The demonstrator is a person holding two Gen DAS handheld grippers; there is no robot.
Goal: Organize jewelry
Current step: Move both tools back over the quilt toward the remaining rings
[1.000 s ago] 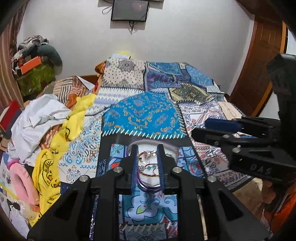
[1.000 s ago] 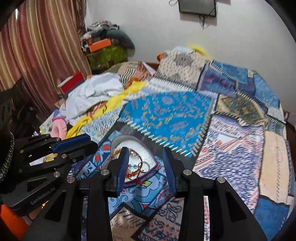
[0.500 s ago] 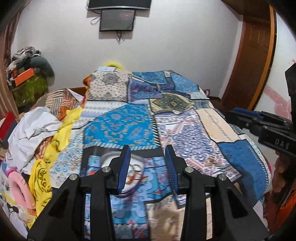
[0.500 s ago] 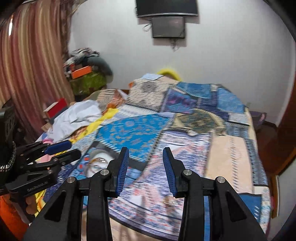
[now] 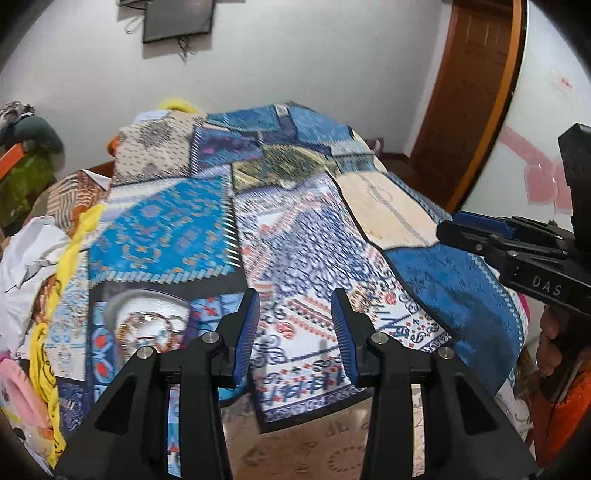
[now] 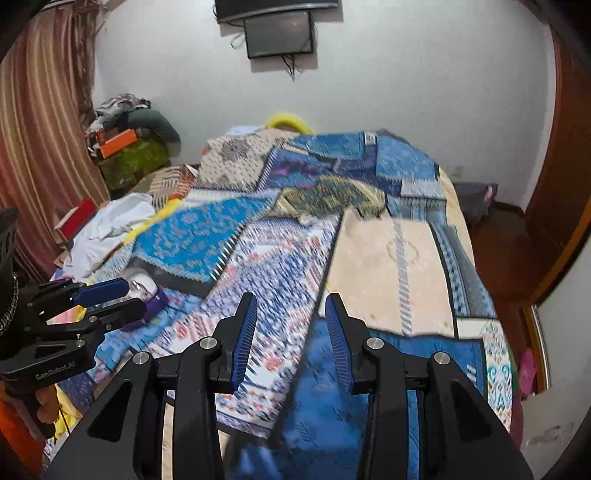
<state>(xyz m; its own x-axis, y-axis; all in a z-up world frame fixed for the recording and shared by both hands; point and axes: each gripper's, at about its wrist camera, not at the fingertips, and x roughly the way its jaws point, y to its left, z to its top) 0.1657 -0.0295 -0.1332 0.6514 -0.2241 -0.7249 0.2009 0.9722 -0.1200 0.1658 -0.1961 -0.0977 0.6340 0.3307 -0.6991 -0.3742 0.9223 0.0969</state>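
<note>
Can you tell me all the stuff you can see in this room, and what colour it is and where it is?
Dish of jewelry: one, white with a purple rim, near-left part of the bed; the pieces inside are too blurred to count.
Patchwork bedspread: one, mostly blue, white and beige, covering the bed.
Yellow cloth: one, along the bed's left edge.
White cloth: one heap, left of the bed.
Pink thing: one, bottom left.
Screen: one, black, on the white wall.
Door: one, brown wood, at the right.
Curtain: one, striped red-brown, at the left.
Orange box: one, on a green pile in the far-left corner.
Left tongs: one, black with blue pads, open, empty.
Right tongs: one, same colours, open, empty.
</note>
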